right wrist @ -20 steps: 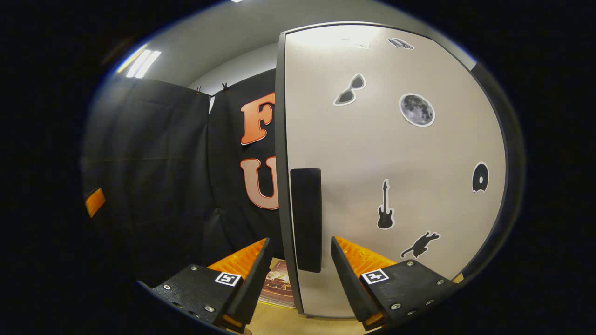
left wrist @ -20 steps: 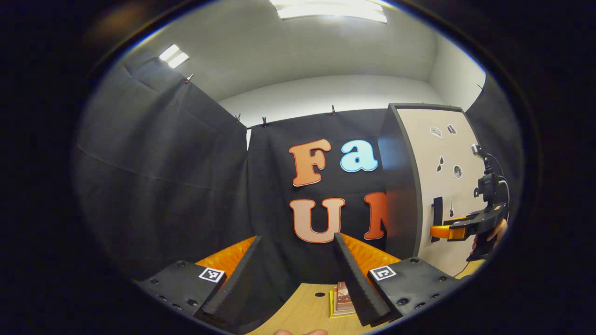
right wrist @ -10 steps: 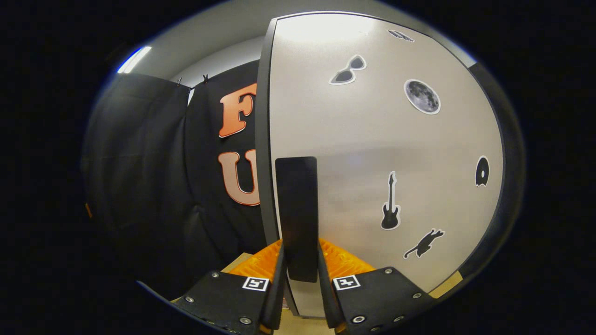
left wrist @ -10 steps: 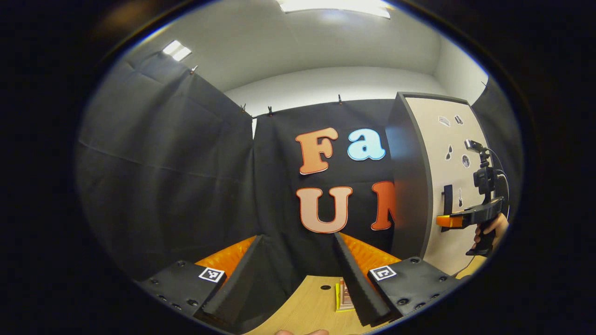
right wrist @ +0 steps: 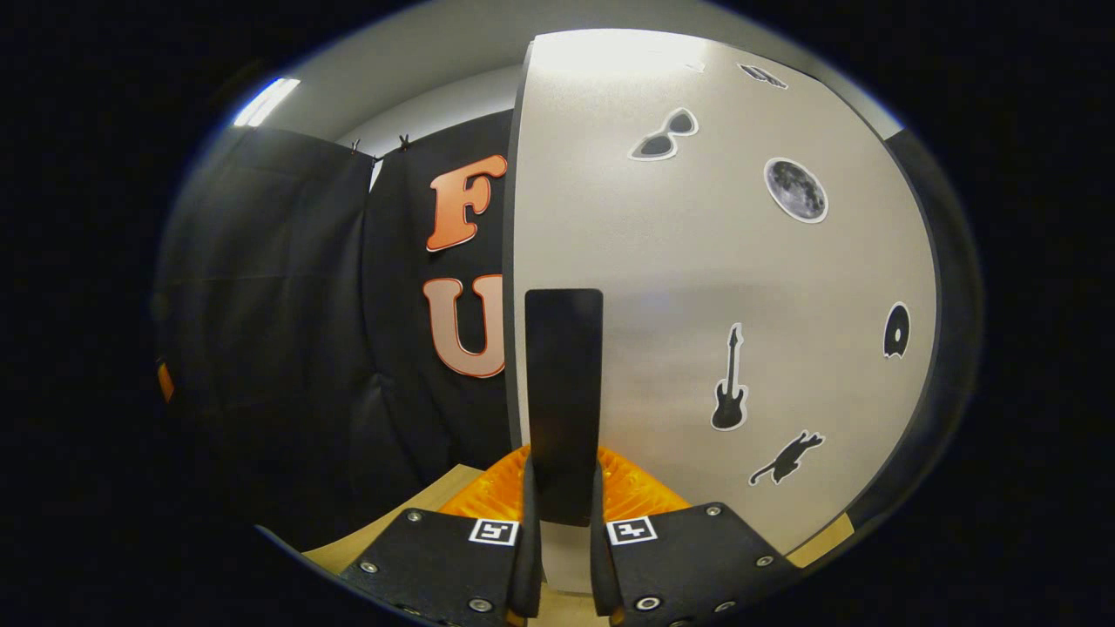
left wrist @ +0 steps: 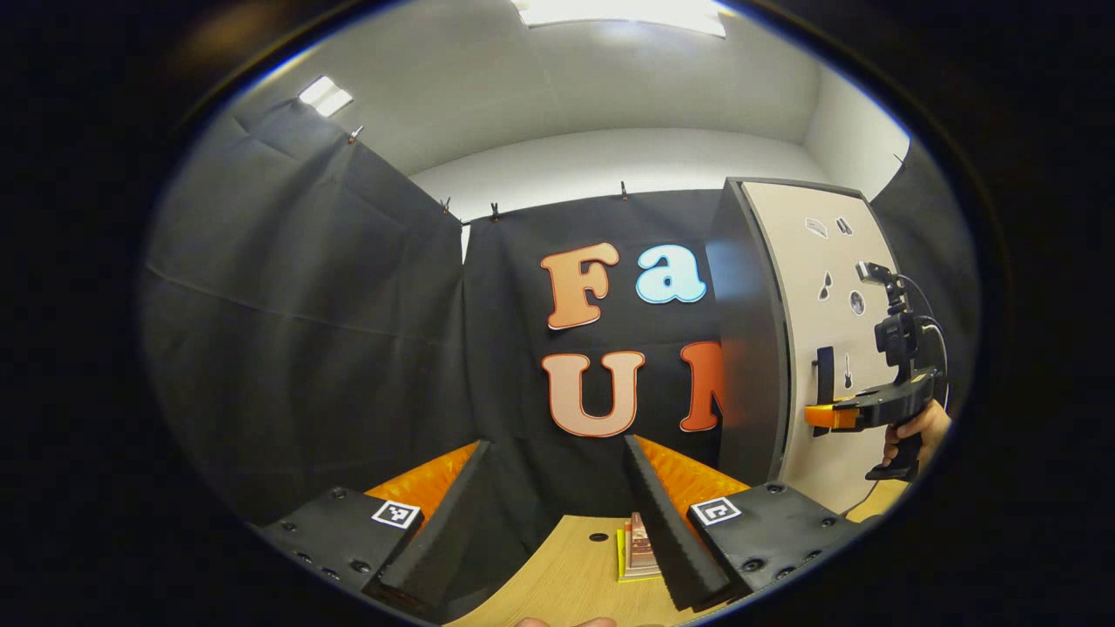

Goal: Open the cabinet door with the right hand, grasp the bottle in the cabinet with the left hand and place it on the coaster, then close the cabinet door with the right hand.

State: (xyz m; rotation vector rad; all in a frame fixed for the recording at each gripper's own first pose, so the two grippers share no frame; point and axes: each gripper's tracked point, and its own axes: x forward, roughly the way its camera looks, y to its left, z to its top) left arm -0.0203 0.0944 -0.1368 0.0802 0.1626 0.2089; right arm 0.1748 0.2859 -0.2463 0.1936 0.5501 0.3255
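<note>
Right gripper (right wrist: 562,557) bottom centre of right gripper view, both fingers clamped on door handle (right wrist: 564,392). Left gripper (left wrist: 557,522) bottom of left gripper view, fingers apart, holding nothing. Coaster (left wrist: 634,557) on table (left wrist: 566,583) partly hidden behind one finger. Cabinet door (right wrist: 723,287) at right; cabinet inside hidden, bottle unseen.

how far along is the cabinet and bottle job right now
Early stage. Done: the right gripper has closed both fingers on the door handle. In hand: opening the cabinet door, which looks shut or barely moved. Left: the left gripper hangs open and empty over the table, so grasping the bottle, setting it on the coaster and closing the door all remain.
</note>
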